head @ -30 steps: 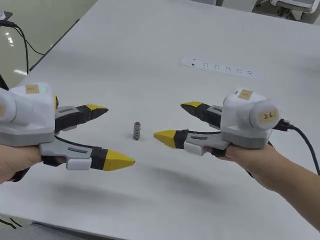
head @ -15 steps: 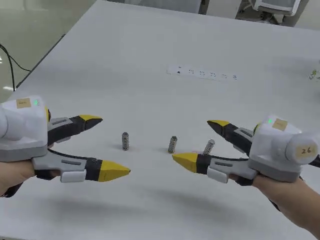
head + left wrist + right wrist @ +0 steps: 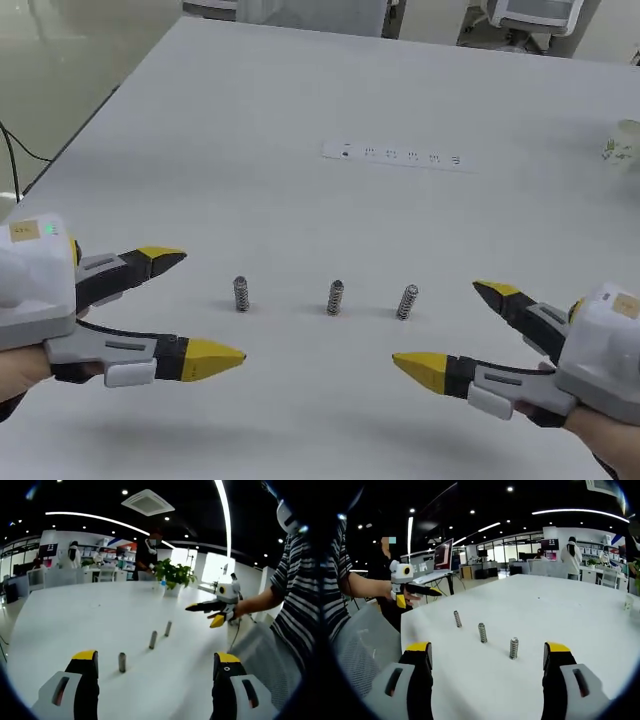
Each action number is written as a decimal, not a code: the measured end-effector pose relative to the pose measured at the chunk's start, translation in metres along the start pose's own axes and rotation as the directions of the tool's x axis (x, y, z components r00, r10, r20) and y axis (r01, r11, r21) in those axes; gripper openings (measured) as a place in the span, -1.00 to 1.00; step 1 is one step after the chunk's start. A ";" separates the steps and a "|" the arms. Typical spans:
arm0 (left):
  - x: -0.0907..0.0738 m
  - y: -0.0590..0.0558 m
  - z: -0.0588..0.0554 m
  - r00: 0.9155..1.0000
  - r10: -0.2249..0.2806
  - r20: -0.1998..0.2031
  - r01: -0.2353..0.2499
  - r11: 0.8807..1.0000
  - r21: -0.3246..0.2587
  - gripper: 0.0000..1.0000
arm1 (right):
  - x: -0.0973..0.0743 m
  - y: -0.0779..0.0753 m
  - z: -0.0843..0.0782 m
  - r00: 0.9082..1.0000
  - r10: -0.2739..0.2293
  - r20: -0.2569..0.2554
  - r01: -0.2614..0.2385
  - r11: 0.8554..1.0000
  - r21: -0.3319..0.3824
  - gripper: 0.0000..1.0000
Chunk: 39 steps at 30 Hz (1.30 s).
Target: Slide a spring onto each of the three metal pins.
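We hold the left gripper (image 3: 192,305) low over the tabletop (image 3: 300,200), its jaws spread wide and empty. The right gripper (image 3: 455,328) faces it, just as wide and carrying nothing. Between them three springs stand in a row. The first spring (image 3: 241,294) is just ahead of the left gripper, the middle spring (image 3: 335,298) midway, and the third spring (image 3: 407,302) just ahead of the right gripper. A power strip (image 3: 395,155) lies well beyond the row. We judge each spring already on its pin, though the coils hide the pins. Next we need only check seating and draw both grippers clear without knocking the row.
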State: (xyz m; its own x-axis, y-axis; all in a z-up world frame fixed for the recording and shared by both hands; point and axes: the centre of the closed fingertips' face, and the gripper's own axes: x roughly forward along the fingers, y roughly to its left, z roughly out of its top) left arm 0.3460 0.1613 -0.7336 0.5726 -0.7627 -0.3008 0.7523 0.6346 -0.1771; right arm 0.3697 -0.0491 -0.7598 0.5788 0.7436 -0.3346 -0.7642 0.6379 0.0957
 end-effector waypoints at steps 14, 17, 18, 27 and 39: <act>-0.010 0.003 -0.013 1.000 0.030 -0.002 -0.030 0.999 -0.025 0.84 | -0.014 -0.009 -0.013 0.998 -0.040 -0.052 0.037 0.998 -0.052 0.83; -0.009 0.004 -0.013 1.000 0.031 -0.005 -0.031 0.999 -0.027 0.83 | -0.013 -0.009 -0.013 0.998 -0.036 -0.052 0.034 0.998 -0.044 0.83; -0.009 0.004 -0.013 0.999 0.031 -0.007 -0.031 0.999 -0.027 0.83 | -0.013 -0.008 -0.013 0.998 -0.035 -0.053 0.033 0.999 -0.042 0.83; -0.010 0.005 -0.013 0.999 0.035 -0.007 -0.036 0.999 -0.027 0.82 | -0.010 -0.008 -0.009 0.998 -0.037 -0.049 0.035 0.999 -0.042 0.81; -0.010 0.005 -0.010 0.999 0.040 -0.002 -0.040 0.999 -0.022 0.82 | -0.011 -0.012 -0.009 0.997 -0.047 -0.056 0.045 0.998 -0.042 0.81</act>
State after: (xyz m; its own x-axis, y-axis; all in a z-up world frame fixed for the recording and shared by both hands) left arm 0.3411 0.1731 -0.7406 0.6018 -0.7362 -0.3096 0.7212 0.6675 -0.1853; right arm 0.3694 -0.0666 -0.7655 0.5975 0.7004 -0.3904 -0.7487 0.6616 0.0411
